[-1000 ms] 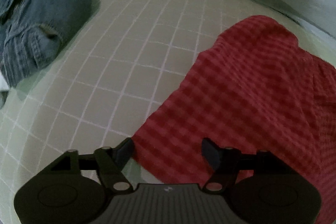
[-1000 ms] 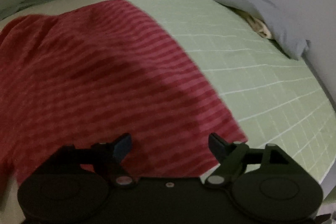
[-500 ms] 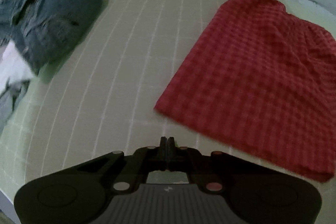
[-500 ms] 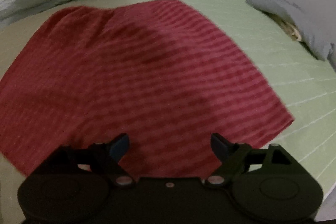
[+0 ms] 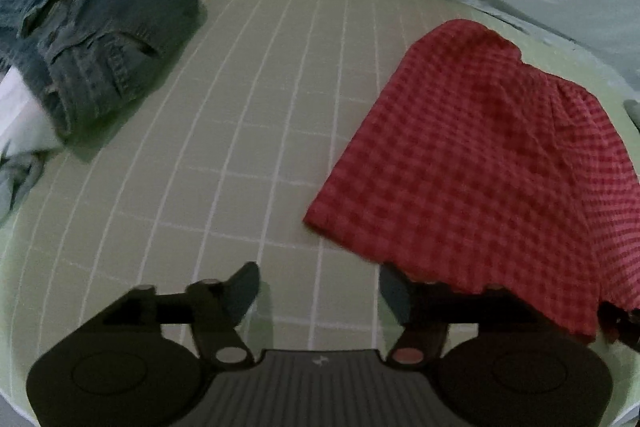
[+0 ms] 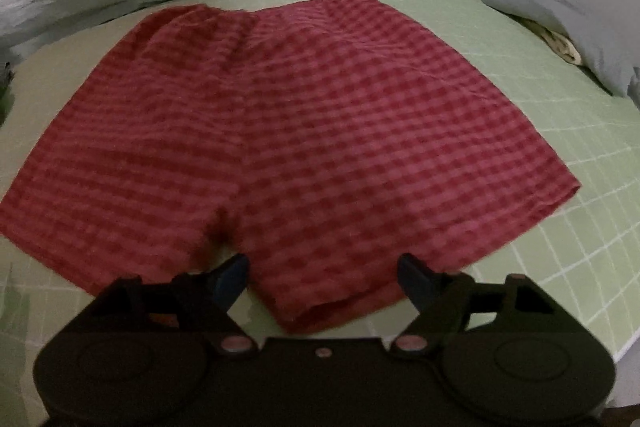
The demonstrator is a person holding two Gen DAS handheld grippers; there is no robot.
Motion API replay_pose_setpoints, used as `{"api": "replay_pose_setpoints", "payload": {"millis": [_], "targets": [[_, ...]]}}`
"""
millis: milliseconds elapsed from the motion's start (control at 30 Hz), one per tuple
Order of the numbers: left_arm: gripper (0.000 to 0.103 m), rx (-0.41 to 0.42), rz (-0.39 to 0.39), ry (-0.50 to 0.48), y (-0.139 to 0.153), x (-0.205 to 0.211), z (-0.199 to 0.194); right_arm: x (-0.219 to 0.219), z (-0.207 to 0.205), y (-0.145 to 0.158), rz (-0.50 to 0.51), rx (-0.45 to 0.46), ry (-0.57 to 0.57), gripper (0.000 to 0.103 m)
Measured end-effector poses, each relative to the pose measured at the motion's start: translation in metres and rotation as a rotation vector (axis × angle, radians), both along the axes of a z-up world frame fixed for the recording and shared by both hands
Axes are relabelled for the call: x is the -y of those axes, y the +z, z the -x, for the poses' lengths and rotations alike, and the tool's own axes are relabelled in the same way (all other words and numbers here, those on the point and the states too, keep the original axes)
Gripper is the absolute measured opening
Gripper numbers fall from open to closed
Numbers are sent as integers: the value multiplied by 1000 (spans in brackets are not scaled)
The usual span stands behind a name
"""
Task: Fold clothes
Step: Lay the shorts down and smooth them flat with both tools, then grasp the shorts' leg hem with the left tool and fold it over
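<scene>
Left tongs (image 5: 318, 287) reopening off shorts (image 6: 280, 147); jeans (image 5: 92, 15), seemingly folded, left view only.

No readable text, label, brand or number shows anywhere.

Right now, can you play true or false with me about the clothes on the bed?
1. The red checked shorts lie spread flat on the green sheet. True.
2. The jeans sit on top of the shorts. False: they lie apart, across the sheet.
3. The right gripper squeezes the shorts. False: its jaws stand apart, closing a little.
4. The left gripper holds nothing. True: its jaws are opening over bare sheet.
</scene>
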State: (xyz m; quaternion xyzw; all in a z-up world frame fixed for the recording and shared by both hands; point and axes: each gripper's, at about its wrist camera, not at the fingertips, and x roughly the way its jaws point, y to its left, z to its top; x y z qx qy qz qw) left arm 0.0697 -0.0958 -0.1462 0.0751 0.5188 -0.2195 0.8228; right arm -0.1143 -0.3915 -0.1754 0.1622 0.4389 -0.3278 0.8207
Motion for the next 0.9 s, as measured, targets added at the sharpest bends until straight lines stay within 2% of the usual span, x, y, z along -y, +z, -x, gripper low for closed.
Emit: {"api": "replay_pose_setpoints", "payload": {"millis": [133, 200, 267, 333, 367, 467, 700, 833, 867, 900], "targets": [[78, -6, -4, -5, -6, 9, -11, -9, -5, -3, -14, -40, 27, 81], [89, -17, 3, 11, -11, 12, -17, -15, -2, 0, -1, -54, 37, 83], [93, -35, 16, 21, -15, 14, -22, -23, 0, 4, 41, -84, 53, 90], [98, -37, 13, 20, -19, 17, -25, -28, 5, 9, 74, -94, 69, 102], [101, -38, 12, 19, -20, 19, -26, -31, 7, 12, 88, -98, 77, 102], [102, -25, -17, 11, -23, 26, -30, -33, 12, 19, 91, -96, 88, 103], [103, 40, -94, -2, -28, 43, -40, -31, 12, 25, 79, -106, 31, 103], [96, 56, -84, -26, -28, 47, -38, -37, 5, 26, 96, -112, 38, 103], [85, 69, -81, -27, -26, 48, -36, -37, 5, 27, 96, -106, 48, 103], [69, 81, -78, -27, -23, 50, -34, -38, 4, 28, 96, -100, 59, 103]]}}
